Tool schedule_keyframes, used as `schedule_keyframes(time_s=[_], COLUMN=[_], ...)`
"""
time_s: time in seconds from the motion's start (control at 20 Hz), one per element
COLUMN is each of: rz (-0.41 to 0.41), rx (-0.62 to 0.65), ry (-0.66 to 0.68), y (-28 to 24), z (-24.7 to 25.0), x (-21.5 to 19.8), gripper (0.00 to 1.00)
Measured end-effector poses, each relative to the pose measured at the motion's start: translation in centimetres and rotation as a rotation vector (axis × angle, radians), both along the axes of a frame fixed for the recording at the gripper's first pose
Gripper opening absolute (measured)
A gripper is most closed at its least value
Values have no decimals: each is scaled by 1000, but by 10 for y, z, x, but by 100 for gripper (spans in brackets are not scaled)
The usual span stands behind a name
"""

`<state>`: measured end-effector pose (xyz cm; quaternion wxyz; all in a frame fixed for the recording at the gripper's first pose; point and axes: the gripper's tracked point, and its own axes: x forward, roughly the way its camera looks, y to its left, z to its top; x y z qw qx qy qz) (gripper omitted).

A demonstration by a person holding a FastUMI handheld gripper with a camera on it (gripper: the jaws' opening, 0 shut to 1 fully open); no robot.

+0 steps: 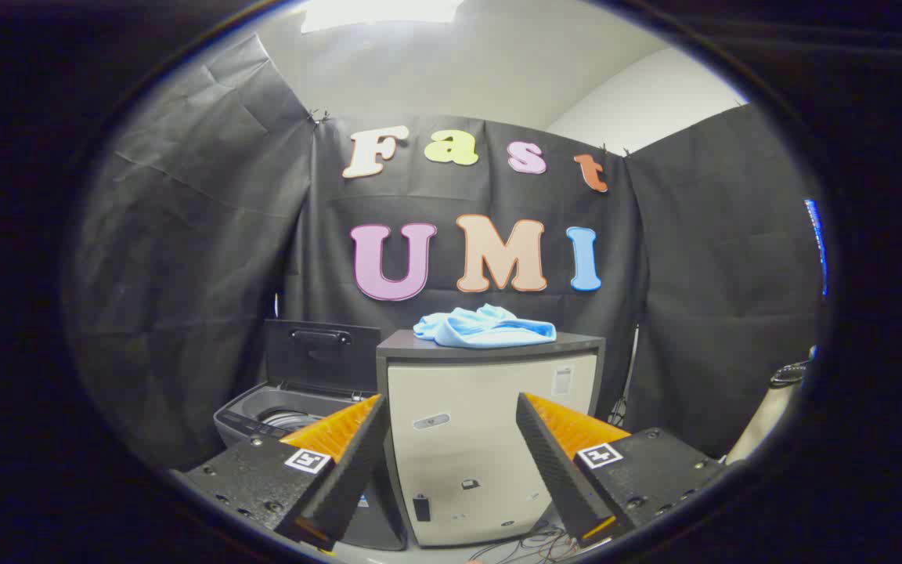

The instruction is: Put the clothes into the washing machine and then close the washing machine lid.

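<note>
The cabinet (pixel 490 446) is the landmark. Left of it and lower sits the washing machine (pixel 283 415), its lid (pixel 322 356) raised against the booth wall, drum open. On the cabinet's top lies the crumpled blue cloth (pixel 486 327), its long axis running left to right. The tool (pixel 451 427) hangs released and empty, fingers spread; the cloth lies ahead and above, well beyond them.

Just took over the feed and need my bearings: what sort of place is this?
Likely a staged recording booth with black cloth walls, not a home laundry. A grey top-loading washing machine, lid up, stands beside a cream cabinet bearing a light-blue cloth. The open gripper holds nothing.
</note>
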<state>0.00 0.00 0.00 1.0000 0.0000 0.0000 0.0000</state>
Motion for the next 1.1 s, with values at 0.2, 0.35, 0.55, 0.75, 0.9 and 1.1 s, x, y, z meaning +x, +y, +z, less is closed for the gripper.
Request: schedule_keyframes(time_s=[0.2,0.35,0.55,0.75,0.9,1.1], rz=[-23,-26,-31,-29,-31,-37], rx=[11,29,19,16,15,32], ry=[9,12,21,20,18,14], y=[-8,-8,-9,-8,-10,-11], z=[-5,-8,-12,-12,-11,-8], x=[-1,-1,-1,0,0,6], gripper=[99,99,99,99,99,99])
